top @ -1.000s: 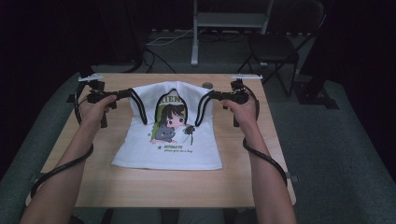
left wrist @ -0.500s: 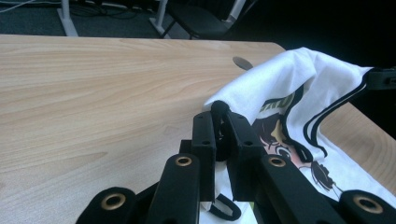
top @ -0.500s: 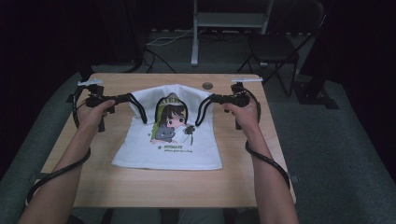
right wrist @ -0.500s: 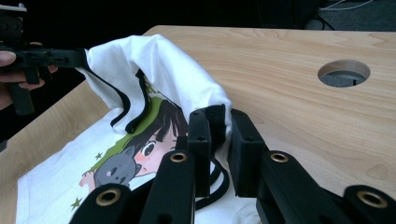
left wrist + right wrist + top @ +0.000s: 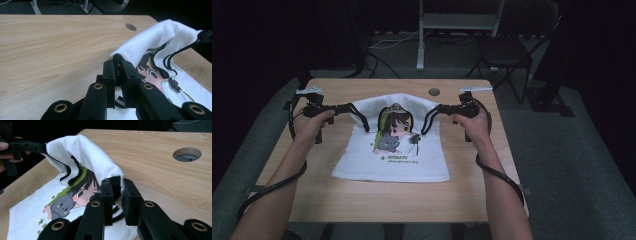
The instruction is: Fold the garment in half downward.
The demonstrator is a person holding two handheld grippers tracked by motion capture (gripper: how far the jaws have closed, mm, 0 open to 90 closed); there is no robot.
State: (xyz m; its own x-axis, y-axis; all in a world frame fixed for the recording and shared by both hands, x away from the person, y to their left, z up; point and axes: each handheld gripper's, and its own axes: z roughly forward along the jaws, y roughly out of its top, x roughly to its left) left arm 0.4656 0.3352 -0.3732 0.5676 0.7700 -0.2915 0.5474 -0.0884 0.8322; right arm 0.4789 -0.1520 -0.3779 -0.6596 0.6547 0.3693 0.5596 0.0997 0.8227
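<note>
White shirt [image 5: 394, 150] folds over, hiding its upper print behind raised cloth.

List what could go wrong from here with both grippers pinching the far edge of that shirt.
1. The left gripper and right gripper each pinch only a thin bit of the white cartoon-print T-shirt; a jerk might slip it free.
2. The black sleeve trim hangs loose and could bunch into the fold.
3. The near hem lies on the wooden table; uneven pulling may skew the shirt.
</note>
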